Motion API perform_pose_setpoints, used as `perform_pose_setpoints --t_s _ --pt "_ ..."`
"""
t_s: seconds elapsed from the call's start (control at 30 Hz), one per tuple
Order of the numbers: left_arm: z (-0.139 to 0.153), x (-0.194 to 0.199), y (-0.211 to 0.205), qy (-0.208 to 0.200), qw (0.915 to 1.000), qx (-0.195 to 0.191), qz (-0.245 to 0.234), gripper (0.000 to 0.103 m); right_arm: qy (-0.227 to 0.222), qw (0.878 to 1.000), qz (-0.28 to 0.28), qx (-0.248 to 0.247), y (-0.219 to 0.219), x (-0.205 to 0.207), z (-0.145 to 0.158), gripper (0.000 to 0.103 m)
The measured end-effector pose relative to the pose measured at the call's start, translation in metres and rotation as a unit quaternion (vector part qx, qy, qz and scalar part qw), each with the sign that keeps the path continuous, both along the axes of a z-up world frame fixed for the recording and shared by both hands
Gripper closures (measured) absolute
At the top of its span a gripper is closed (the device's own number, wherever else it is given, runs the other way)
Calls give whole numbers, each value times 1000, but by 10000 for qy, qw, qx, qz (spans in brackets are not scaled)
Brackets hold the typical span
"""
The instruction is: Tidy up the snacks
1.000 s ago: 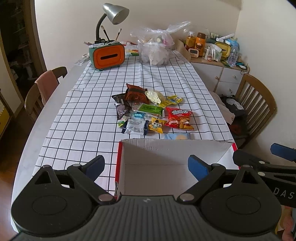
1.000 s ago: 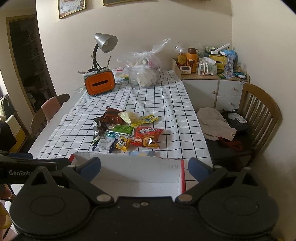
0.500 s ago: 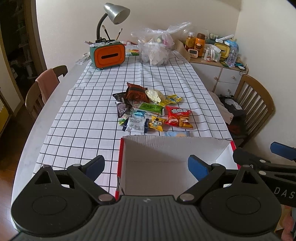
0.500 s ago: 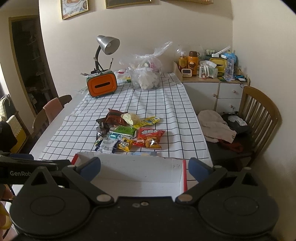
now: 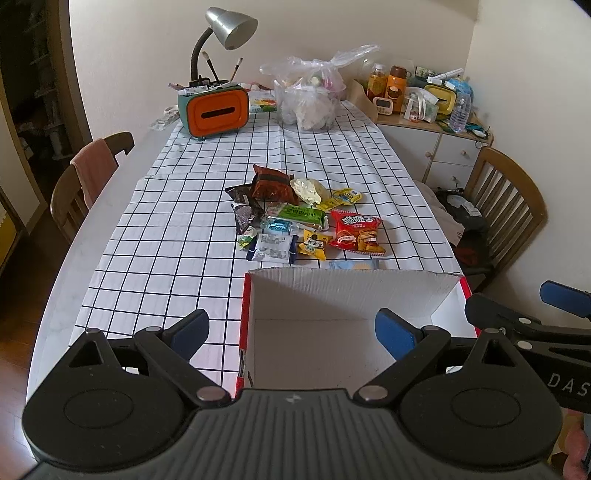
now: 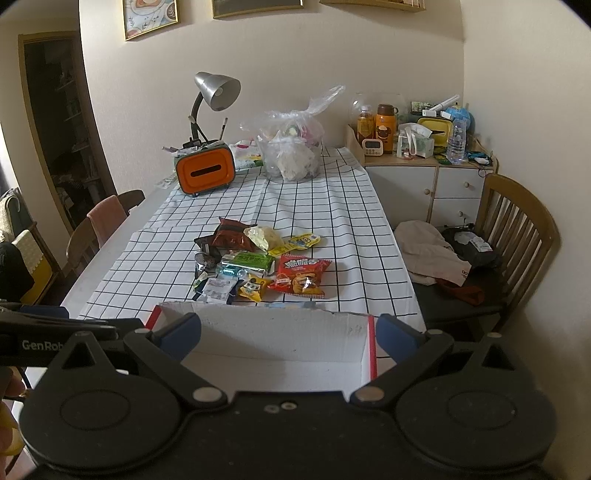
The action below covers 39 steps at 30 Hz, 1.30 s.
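Hovering wide apart, empty, left gripper [image 5: 291,328] & right gripper [image 6: 290,334] are facing the cardboard box [image 5: 351,291]; snack packets [image 5: 295,218] are lying beyond it, one pale packet [image 5: 354,264] half hidden behind its wall.

Glossy foil, matt cardboard, woven cloth.
Shiny crinkled snack packets [image 5: 356,236]; white corrugated cardboard box [image 5: 351,295]; checked cloth tablecloth [image 5: 166,229]; brushed-metal lamp shade [image 5: 231,22].

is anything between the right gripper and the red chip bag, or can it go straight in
The open cardboard box sits between the right gripper and the red chip bag; its far wall rises in front of the snack pile. The gripper, jaws open and empty, would likely have to pass over that wall. Nothing else blocks the bag.
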State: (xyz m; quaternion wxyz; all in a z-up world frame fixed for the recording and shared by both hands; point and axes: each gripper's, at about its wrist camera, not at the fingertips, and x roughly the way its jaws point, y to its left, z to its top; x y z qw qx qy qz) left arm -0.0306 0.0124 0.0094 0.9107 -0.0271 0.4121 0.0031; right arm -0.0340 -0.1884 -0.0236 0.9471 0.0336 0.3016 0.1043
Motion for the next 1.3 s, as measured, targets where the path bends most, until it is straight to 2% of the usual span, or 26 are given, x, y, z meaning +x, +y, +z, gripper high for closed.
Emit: perform_pose_setpoints --t_s 1.3 --pt "3 -5 11 -79 9998 -43 -183 6 -89 9997 -215 -23 18 -14 9 2"
